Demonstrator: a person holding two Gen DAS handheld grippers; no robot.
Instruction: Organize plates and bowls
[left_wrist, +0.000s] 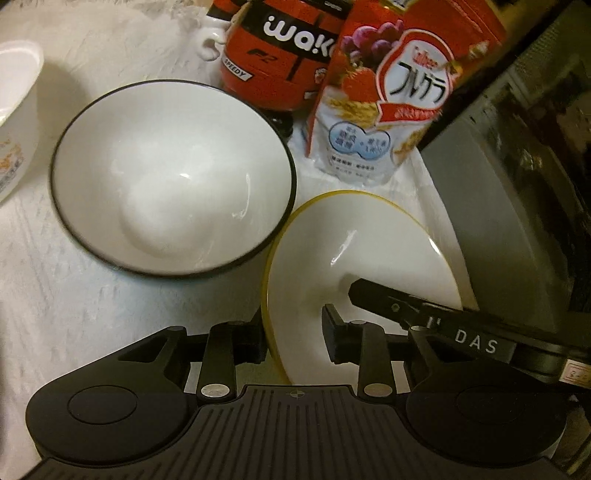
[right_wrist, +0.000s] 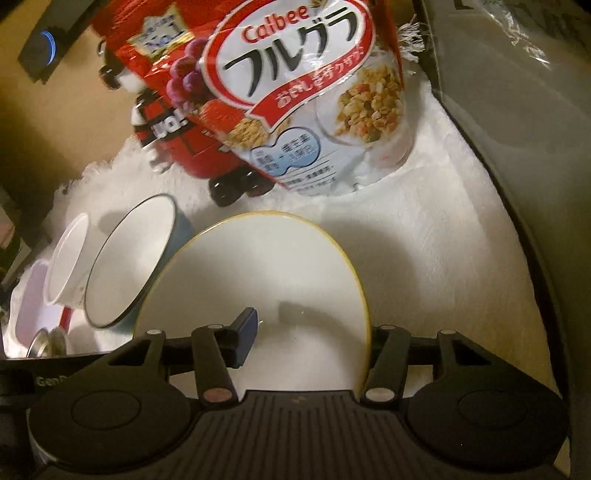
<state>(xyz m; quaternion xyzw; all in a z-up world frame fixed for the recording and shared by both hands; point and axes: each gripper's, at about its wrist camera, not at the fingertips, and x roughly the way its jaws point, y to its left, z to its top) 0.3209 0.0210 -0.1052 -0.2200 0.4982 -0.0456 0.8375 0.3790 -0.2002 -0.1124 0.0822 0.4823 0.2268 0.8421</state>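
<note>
- Sitting low and centre in both views, yellow-rimmed plate (right_wrist: 266, 266), white inside, on the white cloth (right_wrist: 424, 240) over the counter.
- Straddling the plate's left edge in the left wrist view, left tongs (left_wrist: 293, 332): one finger outside the yellow rim and right against it, the other over the white inner face; partly open, but cannot tell whether the pads actually press on the plate.
- Straddling the plate's right edge in the right wrist view, right tongs (right_wrist: 314, 332): blue-padded finger over the inner face and clearly apart from the rim, the other finger outside and mostly hidden behind it; jaws open, rim between them, no grip.
- Touching or nearly touching the plate's upper left edge, black-rimmed bowl (left_wrist: 173, 177), upright and empty.
- Standing further left, at the frame edge of the left wrist view, white bowl (left_wrist: 18, 110).
- Leaning behind the plate toward the top of the frame, red and white cereal bag (right_wrist: 314, 92).
- Standing just left of the bag and partly behind it, red toy figure (left_wrist: 280, 55).
- Bordering the cloth on the right, grey appliance (left_wrist: 498, 184).
</note>
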